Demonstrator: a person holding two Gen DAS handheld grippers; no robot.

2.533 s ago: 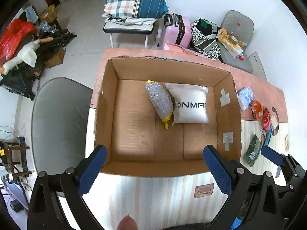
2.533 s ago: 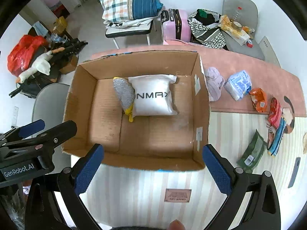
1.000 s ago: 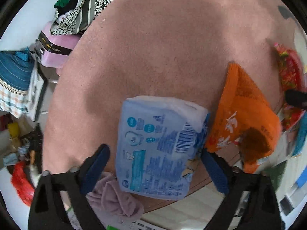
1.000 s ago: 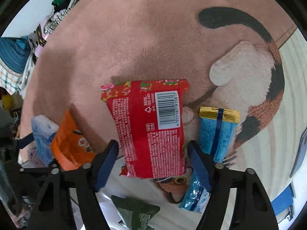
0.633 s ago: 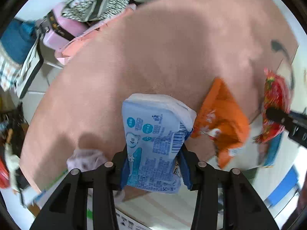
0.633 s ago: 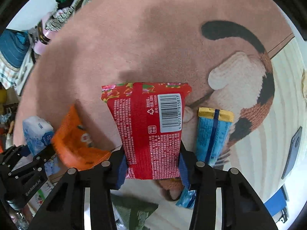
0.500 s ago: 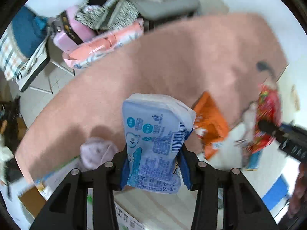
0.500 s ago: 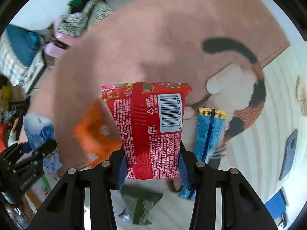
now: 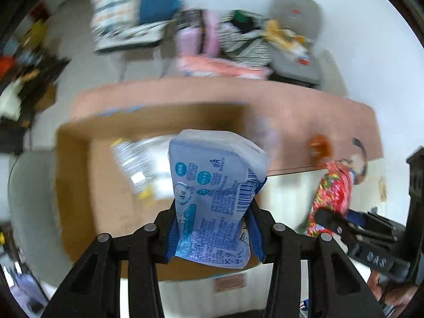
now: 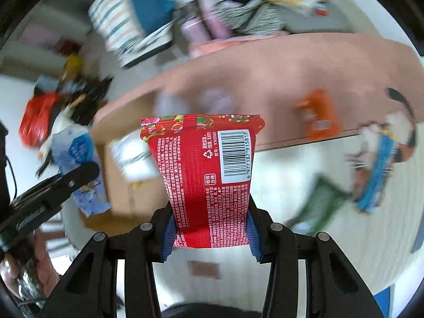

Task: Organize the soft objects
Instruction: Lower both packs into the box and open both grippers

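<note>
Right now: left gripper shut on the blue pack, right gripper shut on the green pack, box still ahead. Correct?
One error: the right gripper is shut on the red pack, not a green one, as the right wrist view shows. The rest holds: the left gripper is shut on the blue pack, box ahead.

Left claw (image 9: 214, 228): pts steeply down, blue pads clamped on both sides of a pale blue pack (image 9: 216, 193), held clear of any surface. Right claw (image 10: 210, 229): also angled steeply down, pads squeezing a red packet (image 10: 206, 175) near its lower end. Person's hand (image 9: 394, 295) partly visible behind the right claw's body; fingers unclear, blurred.
</note>
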